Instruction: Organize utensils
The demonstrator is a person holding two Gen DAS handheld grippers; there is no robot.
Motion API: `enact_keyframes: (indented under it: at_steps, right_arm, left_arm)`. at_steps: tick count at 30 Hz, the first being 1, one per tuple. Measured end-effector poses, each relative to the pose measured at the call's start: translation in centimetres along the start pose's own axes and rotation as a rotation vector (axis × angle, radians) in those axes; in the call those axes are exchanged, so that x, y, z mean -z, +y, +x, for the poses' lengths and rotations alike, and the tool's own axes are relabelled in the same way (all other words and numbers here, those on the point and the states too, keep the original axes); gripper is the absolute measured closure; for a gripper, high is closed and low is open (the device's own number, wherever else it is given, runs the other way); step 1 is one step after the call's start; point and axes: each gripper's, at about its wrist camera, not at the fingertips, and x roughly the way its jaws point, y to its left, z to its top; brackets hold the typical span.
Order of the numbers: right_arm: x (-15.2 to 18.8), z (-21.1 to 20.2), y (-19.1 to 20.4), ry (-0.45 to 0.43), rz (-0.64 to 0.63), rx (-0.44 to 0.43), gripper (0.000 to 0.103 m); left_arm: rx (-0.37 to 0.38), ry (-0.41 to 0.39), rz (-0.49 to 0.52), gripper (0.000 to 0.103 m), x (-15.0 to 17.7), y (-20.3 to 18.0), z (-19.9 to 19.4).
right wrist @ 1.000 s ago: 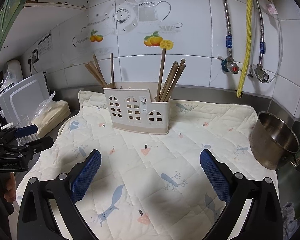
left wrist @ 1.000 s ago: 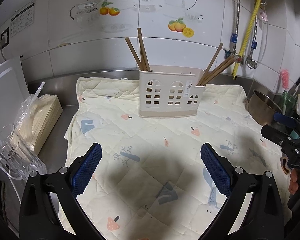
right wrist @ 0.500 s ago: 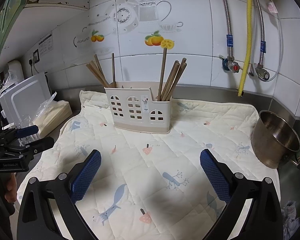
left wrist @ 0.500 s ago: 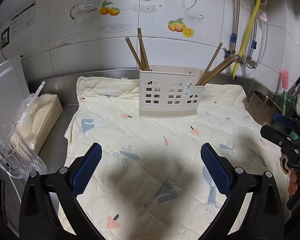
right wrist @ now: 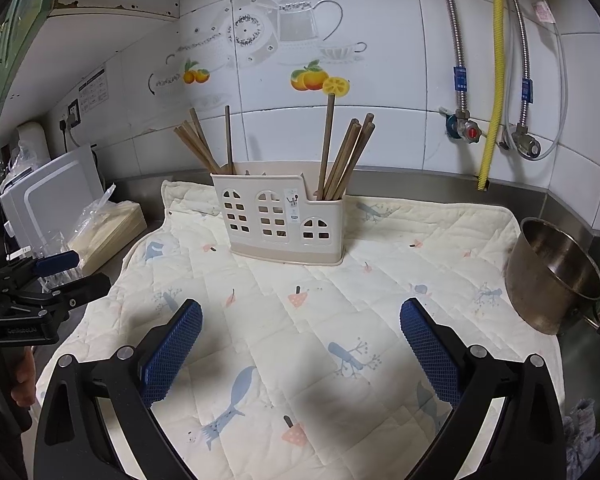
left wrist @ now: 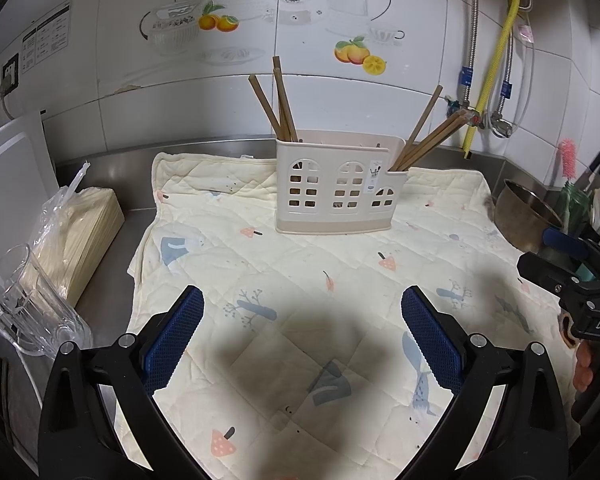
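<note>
The utensil holder (left wrist: 338,184) stands upright at the back of the quilted cloth (left wrist: 284,280) on the desk, chopsticks (left wrist: 278,102) leaning out of both end compartments. Only the left view shows the glass mug (left wrist: 24,312) off the cloth's left edge; only the right view shows the whole steel pot (right wrist: 556,276) at the cloth's right edge. Left gripper (left wrist: 300,340) and right gripper (right wrist: 300,348) hover with jaws spread wide, empty, above bare cloth in front of the holder.
</note>
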Motion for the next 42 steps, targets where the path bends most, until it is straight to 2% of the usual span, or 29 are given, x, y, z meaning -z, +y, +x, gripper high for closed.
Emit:
enact_keyframes:
  at_steps: [38,42]
  right_arm:
    - [0.47,0.33,-0.03,0.006,0.003,-0.009,0.007]
    - [0.52,0.43,-0.06,0.008,0.004,-0.011,0.007]
  left_arm:
    - [0.034,-0.012,0.006,0.005,-0.05,-0.48,-0.16]
    - [0.016,-0.023,0.013,0.005,-0.16,-0.50,-0.34]
